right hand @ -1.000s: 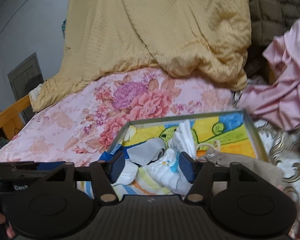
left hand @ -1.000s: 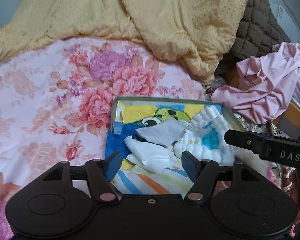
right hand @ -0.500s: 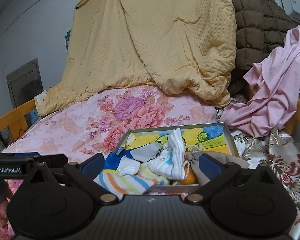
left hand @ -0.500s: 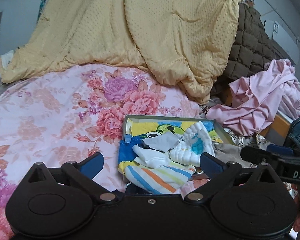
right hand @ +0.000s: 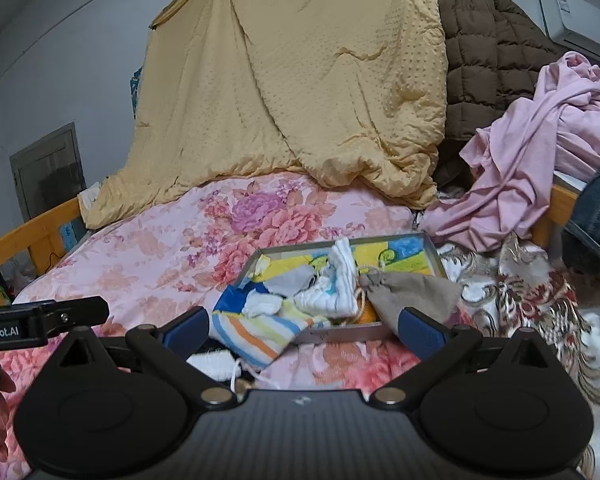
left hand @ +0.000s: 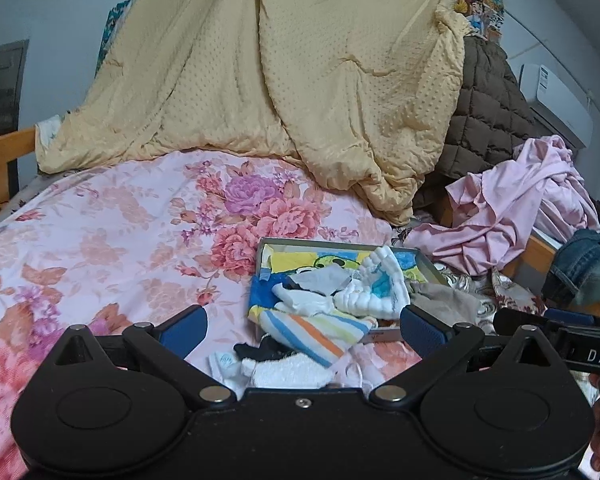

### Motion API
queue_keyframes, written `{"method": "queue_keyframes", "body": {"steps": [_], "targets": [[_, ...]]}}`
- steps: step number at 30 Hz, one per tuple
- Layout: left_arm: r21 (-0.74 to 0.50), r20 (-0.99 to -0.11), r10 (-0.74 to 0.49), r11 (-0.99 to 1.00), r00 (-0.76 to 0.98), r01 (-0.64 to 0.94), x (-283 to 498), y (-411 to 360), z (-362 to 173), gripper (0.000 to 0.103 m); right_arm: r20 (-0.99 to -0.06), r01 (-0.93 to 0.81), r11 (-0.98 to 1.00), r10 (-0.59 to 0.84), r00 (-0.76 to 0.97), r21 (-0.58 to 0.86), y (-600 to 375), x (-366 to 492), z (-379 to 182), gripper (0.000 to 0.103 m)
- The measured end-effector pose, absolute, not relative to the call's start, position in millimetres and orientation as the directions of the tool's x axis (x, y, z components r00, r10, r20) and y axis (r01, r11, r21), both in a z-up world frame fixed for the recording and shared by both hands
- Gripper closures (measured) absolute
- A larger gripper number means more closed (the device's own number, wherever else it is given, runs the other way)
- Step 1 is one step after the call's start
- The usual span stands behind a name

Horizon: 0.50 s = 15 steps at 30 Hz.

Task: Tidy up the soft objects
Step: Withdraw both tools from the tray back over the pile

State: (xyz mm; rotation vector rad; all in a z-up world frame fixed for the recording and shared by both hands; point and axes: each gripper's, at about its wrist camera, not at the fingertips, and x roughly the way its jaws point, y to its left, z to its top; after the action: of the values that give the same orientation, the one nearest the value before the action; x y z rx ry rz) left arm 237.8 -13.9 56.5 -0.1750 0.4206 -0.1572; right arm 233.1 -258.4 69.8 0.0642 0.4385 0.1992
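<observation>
Cotton and terry pieces heaped in a shallow metal tray on a floral bed, both grippers wide and empty.

Left wrist view: the tray holds a striped cloth spilling over its near rim, and a white terry cloth lies on the bedsheet just before that rim. All look light and limp; a bunched fold is probably the best hold. The left gripper hovers low before the tray, spread wide, holding nothing. Right wrist view: a beige drawstring pouch drapes over the tray's right rim; the right gripper is level, equally spread and empty.
</observation>
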Motion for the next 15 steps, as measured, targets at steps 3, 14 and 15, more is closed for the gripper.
{"method": "queue_keyframes", "body": {"steps": [3, 14, 15], "targets": [[-0.178, -0.382, -0.175, 0.977, 0.907, 0.113, 220, -15, 54, 0.001, -0.412, -0.181, 0.979, 0.202, 0.888, 0.089, -259, 216, 67, 0.0], [-0.105, -0.353, -0.175, 0.984, 0.919, 0.147, 166, -16, 43, 0.001, -0.392, -0.148, 0.982, 0.182, 0.902, 0.117, -267, 171, 66, 0.0], [-0.102, -0.352, -0.175, 0.984, 0.92, 0.148, 164, -16, 42, 0.001, -0.394, -0.145, 0.983, 0.18, 0.901, 0.115, -266, 168, 65, 0.0]]}}
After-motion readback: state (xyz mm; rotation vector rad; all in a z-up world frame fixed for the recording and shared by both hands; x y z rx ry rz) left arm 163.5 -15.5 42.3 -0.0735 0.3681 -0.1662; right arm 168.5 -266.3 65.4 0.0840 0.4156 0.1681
